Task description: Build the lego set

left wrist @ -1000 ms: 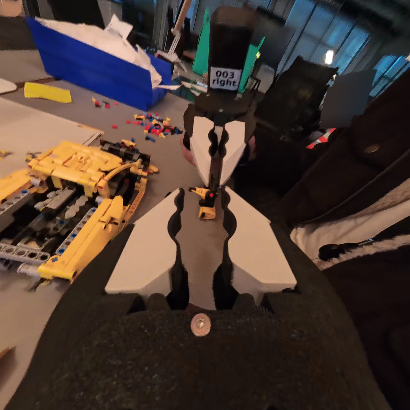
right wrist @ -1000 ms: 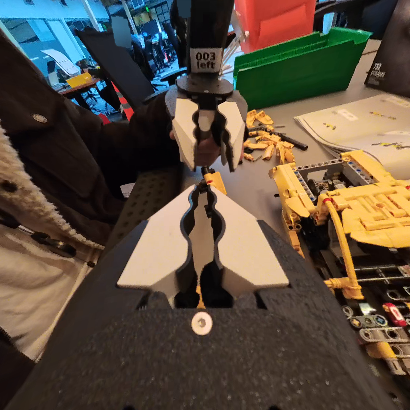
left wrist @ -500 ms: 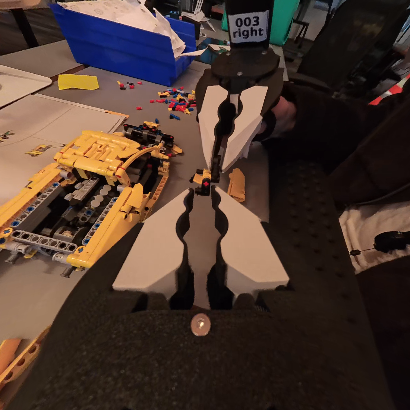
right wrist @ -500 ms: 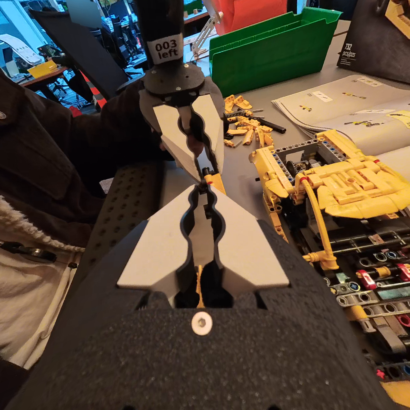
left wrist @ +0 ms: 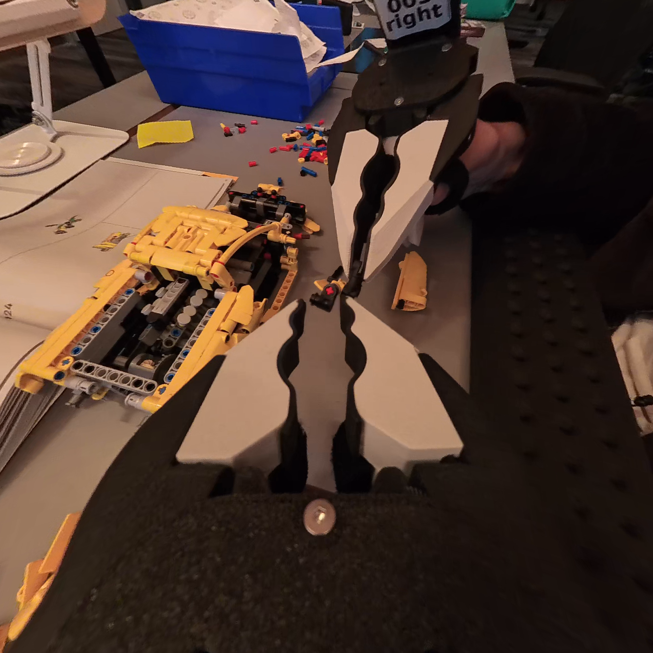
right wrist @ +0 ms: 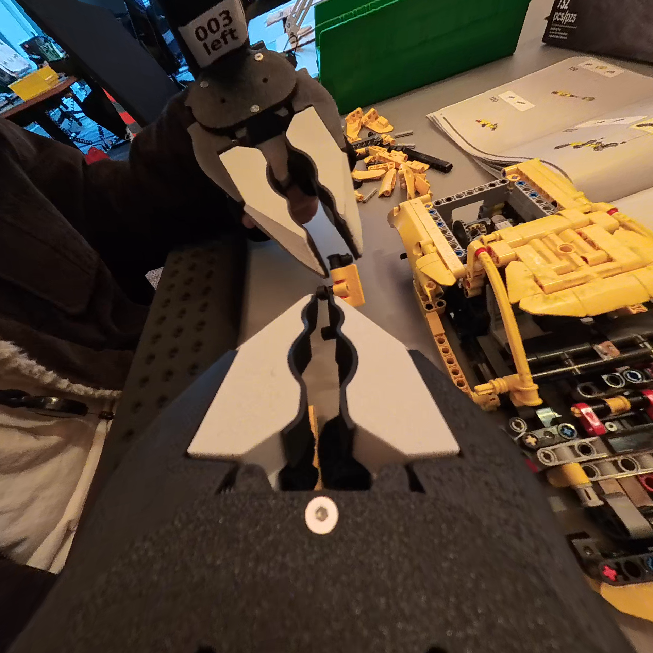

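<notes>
The left claw stands open, its two white fingers spread with bare grey bench showing between them. Just beyond its tips, at 12 o'clock, sits a small black-and-yellow sub-assembly with a red cross-shaped pin. The right claw comes down from 1 o'clock and is closed on a thin black piece joined to that sub-assembly. In the right wrist view the same black piece runs up between the nearly closed fingers, and the yellow part of the sub-assembly lies just past the tips, under the spread tips of the left claw.

A loose yellow panel lies on the bench at 2 o'clock of the left claw, near but apart from the sub-assembly. The partly built yellow car rests at 10 o'clock, partly on an open instruction booklet. Farther off, small red, blue and yellow parts are scattered before a blue bin. In the right wrist view a pile of yellow pieces lies before a green bin.
</notes>
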The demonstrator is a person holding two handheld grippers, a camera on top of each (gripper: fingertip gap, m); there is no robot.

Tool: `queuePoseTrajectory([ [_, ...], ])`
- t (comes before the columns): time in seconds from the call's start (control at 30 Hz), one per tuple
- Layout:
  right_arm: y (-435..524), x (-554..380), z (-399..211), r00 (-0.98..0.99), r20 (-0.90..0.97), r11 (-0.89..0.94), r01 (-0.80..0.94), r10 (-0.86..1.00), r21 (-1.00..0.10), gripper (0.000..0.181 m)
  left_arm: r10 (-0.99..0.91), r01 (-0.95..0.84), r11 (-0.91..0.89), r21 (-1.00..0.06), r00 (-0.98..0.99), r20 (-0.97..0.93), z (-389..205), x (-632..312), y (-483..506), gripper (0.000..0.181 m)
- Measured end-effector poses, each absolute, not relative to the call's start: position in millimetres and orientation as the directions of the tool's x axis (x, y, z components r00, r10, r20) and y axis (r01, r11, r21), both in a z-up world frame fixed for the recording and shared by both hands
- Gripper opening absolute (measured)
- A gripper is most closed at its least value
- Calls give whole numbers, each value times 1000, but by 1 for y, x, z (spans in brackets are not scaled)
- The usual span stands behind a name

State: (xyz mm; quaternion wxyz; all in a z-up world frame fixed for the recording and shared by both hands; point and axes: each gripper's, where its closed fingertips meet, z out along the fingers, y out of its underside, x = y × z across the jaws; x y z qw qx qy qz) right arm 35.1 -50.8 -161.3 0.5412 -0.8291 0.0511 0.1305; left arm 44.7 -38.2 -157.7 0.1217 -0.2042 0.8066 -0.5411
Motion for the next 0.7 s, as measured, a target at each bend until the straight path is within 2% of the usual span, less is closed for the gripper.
queuePoseTrajectory([
  [0.4, -53, 34, -157, 955, -289, -387, -241, 69, -890, 5, -422, -166, 275, -947, -906, 37, -145, 38, -40, 18],
  [0.7, -52, 29, -160, 956, -280, -410, -220, 92, -885, 5, -390, -74, 271, -960, -920, -39, -140, 32, -44, 18],
])
